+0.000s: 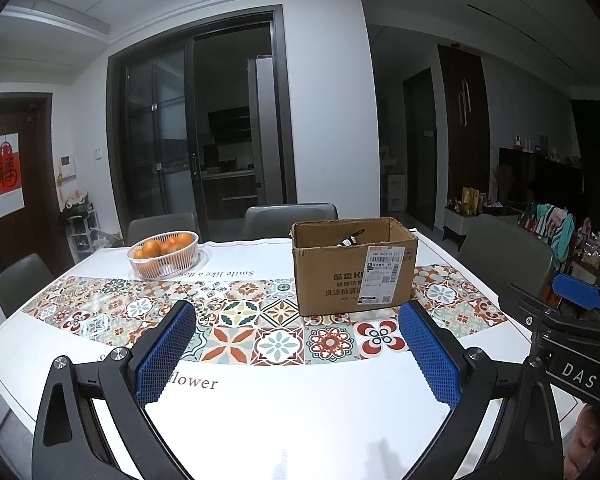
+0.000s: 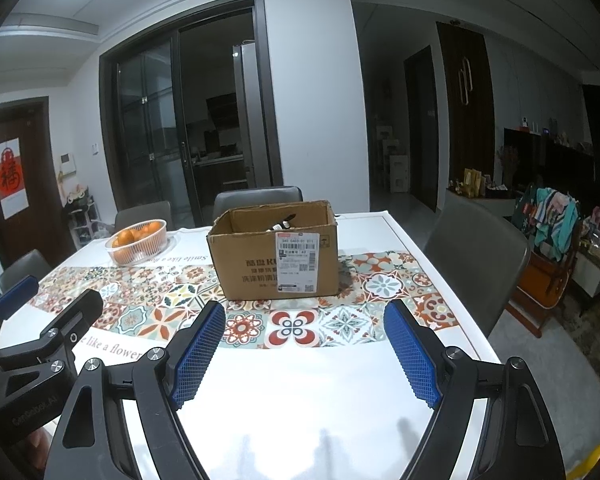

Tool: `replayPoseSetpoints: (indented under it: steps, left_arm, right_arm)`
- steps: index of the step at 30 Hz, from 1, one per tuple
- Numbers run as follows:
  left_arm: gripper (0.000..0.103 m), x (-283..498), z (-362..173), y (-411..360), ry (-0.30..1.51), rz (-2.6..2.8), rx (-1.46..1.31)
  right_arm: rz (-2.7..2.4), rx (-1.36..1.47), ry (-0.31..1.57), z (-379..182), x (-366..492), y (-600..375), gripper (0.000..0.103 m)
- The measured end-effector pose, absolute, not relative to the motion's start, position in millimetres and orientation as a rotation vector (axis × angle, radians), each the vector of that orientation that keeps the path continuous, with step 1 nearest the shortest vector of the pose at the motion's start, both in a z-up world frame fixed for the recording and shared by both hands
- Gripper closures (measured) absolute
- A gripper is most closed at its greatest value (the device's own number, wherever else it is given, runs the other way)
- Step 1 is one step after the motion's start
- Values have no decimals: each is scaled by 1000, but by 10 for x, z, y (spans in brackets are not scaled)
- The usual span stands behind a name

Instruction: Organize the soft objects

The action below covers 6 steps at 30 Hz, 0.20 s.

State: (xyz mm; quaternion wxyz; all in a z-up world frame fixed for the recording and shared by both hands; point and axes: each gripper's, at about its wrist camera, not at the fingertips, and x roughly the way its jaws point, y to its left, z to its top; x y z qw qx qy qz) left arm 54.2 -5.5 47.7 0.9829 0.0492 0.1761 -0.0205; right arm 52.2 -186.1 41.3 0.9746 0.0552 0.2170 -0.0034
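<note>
An open brown cardboard box (image 1: 352,272) with a white shipping label stands on the patterned table runner; it also shows in the right wrist view (image 2: 276,256). A dark and white object (image 1: 350,239) pokes up inside it, also seen in the right wrist view (image 2: 284,222); I cannot tell what it is. My left gripper (image 1: 298,320) is open and empty above the table, short of the box. My right gripper (image 2: 304,320) is open and empty, also short of the box. A small grey lump (image 2: 346,274) lies by the box's right side.
A clear basket of oranges (image 1: 164,254) sits at the far left of the table (image 1: 300,412). Grey chairs (image 2: 476,276) ring the table. The right gripper (image 1: 572,320) shows at the right edge of the left wrist view; the left gripper (image 2: 32,320) at the left edge of the right view.
</note>
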Motion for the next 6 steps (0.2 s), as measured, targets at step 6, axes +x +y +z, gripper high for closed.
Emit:
replayPoseSetpoints:
  steps: [6]
  left_arm:
    - [0, 531, 468, -58, 348, -38, 101]
  right_arm:
    - [-7, 112, 437, 416, 524, -1862, 20]
